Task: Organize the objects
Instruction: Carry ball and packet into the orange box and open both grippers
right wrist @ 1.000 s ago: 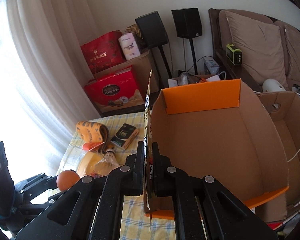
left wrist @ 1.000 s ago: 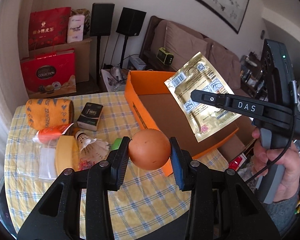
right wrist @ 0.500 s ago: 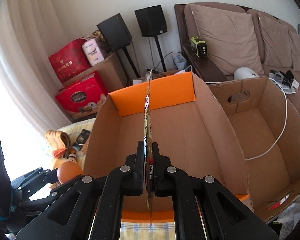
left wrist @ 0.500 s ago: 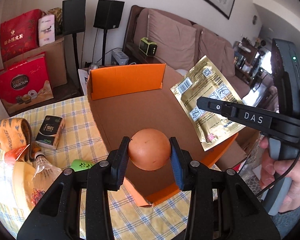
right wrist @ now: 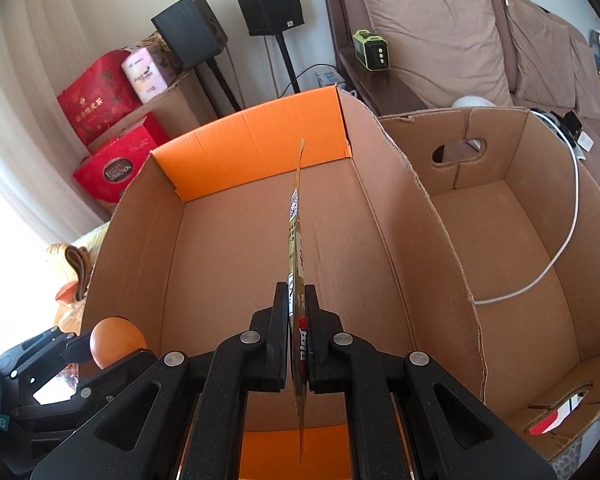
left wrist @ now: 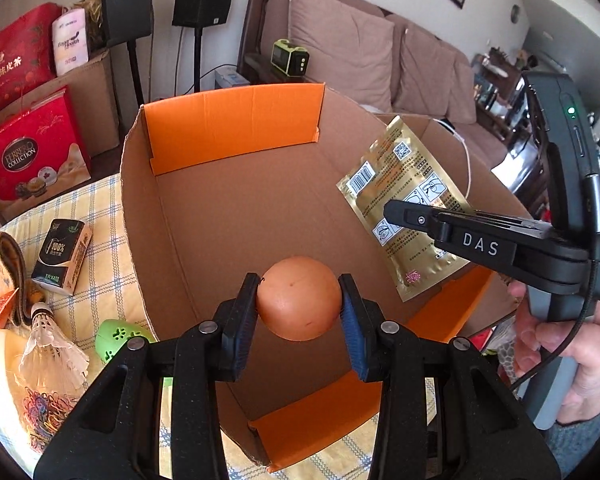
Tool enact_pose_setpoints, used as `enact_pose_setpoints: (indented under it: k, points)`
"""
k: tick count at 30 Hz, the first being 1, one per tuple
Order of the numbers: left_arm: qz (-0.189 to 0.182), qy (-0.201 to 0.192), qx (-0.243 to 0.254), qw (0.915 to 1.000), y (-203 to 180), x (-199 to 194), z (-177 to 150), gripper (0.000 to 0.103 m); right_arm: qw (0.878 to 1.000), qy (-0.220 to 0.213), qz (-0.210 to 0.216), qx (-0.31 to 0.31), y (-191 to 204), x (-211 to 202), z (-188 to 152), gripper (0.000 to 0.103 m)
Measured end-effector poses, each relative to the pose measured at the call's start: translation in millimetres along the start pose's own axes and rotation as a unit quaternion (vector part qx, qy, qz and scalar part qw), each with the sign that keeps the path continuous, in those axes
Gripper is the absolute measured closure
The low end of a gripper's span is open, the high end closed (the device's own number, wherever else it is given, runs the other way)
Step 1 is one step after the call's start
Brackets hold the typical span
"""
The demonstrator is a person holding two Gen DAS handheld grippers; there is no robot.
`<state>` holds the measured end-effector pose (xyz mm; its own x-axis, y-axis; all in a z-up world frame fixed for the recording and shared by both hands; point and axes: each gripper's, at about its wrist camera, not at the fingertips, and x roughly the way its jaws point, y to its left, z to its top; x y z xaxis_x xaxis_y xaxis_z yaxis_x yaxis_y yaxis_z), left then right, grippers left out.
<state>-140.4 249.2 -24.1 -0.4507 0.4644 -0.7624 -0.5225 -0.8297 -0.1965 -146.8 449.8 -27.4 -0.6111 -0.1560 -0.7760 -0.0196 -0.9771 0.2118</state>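
Note:
My left gripper [left wrist: 299, 298] is shut on a brown egg [left wrist: 298, 298], held over the near end of an open cardboard box with orange flaps [left wrist: 236, 120]. My right gripper [right wrist: 297, 312] is shut on a flat gold foil packet [right wrist: 296, 240], seen edge-on above the same box [right wrist: 256, 140]. From the left wrist view the packet [left wrist: 404, 200] hangs over the box's right wall, pinched by the right gripper [left wrist: 392, 210] that a hand [left wrist: 572, 344] holds. The egg [right wrist: 116, 340] and left gripper show at the lower left of the right wrist view. The box floor is bare.
On the yellow checked tablecloth [left wrist: 100, 248] left of the box lie a tissue pack [left wrist: 62, 256], a shuttlecock [left wrist: 48, 340], a green toy [left wrist: 120, 338], rubber bands [left wrist: 48, 412] and a rolled towel [left wrist: 0, 256]. A second open carton [right wrist: 520, 240] with a white cable stands right of the box.
Both grippers moved forward and down over the orange-flapped box, still gripping the egg and the packet. The box now fills both views; the table items slid to the left edge.

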Motion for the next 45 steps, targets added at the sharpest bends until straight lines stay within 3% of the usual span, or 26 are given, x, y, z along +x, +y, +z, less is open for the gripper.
enact_pose_setpoints:
  k: [7, 12, 15, 17, 21, 24, 30, 37, 40, 43, 45]
  points:
    - [0.011, 0.013, 0.002, 0.9999, -3, 10, -3, 0.067, 0.989, 0.010, -0.125, -0.083, 17, 8, 0, 0.097]
    - [0.021, 0.017, 0.006, 0.9996, -4, 12, -4, 0.067, 0.975, 0.041, -0.175, -0.132, 23, 28, -5, 0.097]
    - [0.021, 0.019, 0.006, 0.9996, -4, 12, -4, 0.067, 0.975, 0.051, -0.167, -0.140, 26, 33, -6, 0.095]
    - [0.020, 0.020, 0.006, 0.9996, -3, 12, -4, 0.067, 0.980, 0.056, -0.138, -0.133, 27, 31, -6, 0.090]
    - [0.023, 0.020, 0.006, 0.9995, -2, 12, -3, 0.067, 0.988, 0.060, -0.086, -0.112, 28, 24, -9, 0.089]
    - [0.024, 0.021, 0.010, 0.9994, -2, 12, -3, 0.067, 0.988, 0.055, -0.090, -0.112, 33, 14, -12, 0.086]
    - [0.024, 0.024, 0.011, 0.9994, -2, 13, -2, 0.067, 0.992, 0.035, -0.067, -0.098, 37, -10, -9, 0.072]
    - [0.029, 0.031, 0.018, 0.9989, -6, 16, -1, 0.066, 0.996, 0.007, -0.052, -0.072, 37, -32, -9, 0.071]
    - [0.030, 0.032, 0.019, 0.9989, -9, 15, -2, 0.053, 0.997, -0.002, -0.049, -0.065, 37, -38, -10, 0.068]
    - [0.028, 0.036, 0.018, 0.9988, -10, 14, -2, 0.052, 0.997, -0.004, -0.048, -0.062, 36, -40, -11, 0.068]
    - [0.032, 0.036, 0.015, 0.9987, -10, 12, -3, 0.044, 0.997, -0.006, -0.046, -0.059, 35, -42, -11, 0.068]
